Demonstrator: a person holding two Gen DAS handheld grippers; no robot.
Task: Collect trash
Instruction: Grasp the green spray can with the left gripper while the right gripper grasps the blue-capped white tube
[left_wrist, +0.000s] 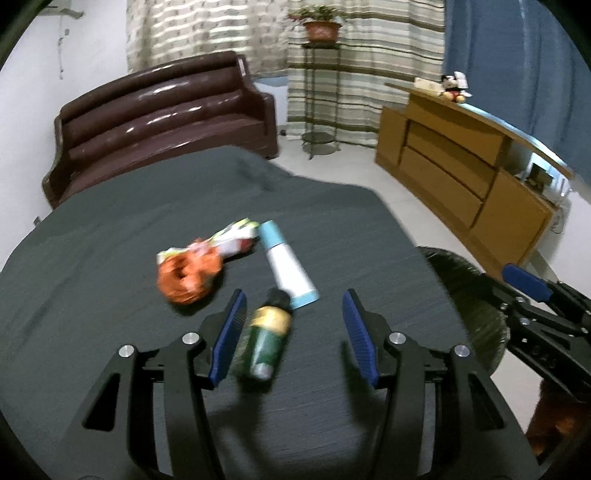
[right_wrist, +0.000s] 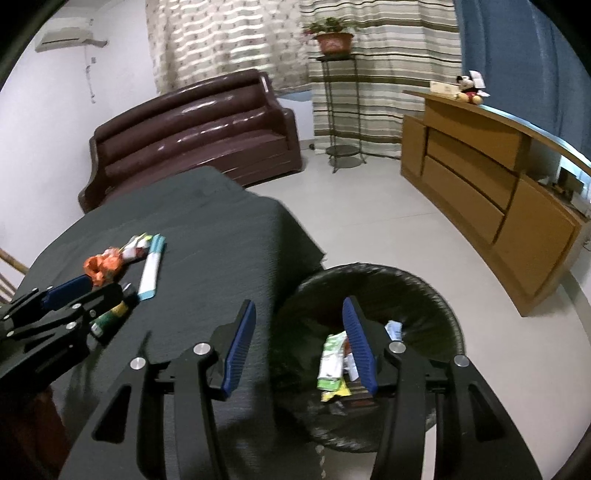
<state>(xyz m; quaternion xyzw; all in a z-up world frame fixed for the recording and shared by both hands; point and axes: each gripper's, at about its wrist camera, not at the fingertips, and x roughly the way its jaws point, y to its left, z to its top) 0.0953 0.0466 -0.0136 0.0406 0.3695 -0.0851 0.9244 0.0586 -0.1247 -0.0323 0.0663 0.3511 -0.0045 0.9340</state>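
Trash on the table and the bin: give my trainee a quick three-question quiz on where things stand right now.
1. True or false: the left gripper has its jaws clamped on the green bottle.
2. Which item lies farthest from the left gripper? A) the green bottle B) the white tube with blue ends C) the crumpled orange wrapper D) the white and yellow packet
3. Fill in: the right gripper, empty, hangs partly over the black-lined ____, which already holds wrappers.

Key: 1 false, the jaws stand apart with the bottle lying on the dark table cloth between them; 2 D; 3 bin.
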